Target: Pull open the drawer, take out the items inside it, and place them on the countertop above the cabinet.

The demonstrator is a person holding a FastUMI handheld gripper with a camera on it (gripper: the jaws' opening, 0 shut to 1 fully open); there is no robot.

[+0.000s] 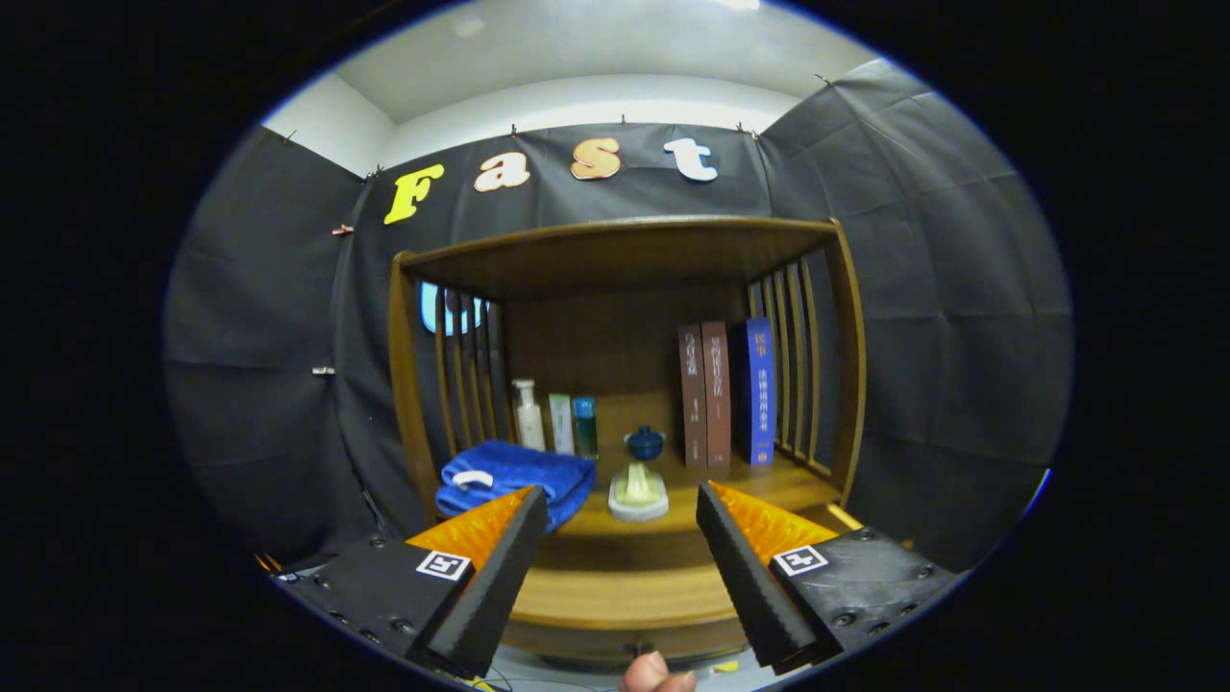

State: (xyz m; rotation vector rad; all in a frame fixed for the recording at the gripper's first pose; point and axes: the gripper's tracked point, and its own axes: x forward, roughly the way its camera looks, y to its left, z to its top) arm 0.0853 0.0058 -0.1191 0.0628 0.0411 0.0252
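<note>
My gripper point(623, 509) is open, fingers wide apart with nothing between them, held in front of a wooden cabinet. Its countertop point(769, 485) lies just beyond the fingertips. The drawer front point(625, 596) runs below the countertop, between the fingers, and looks shut; a small dark knob point(637, 649) sits at its lower middle. The drawer's contents are hidden. On the countertop straight ahead stands a small pale green and white holder point(637, 492) with a dark blue lidded pot point(645, 443) behind it.
A folded blue towel point(519, 473) with a white object on it lies left on the countertop. Three small bottles point(557, 420) stand behind it; three upright books point(727, 392) stand right. Slatted sides and a top shelf point(615, 245) enclose the space. A fingertip point(656, 673) shows below.
</note>
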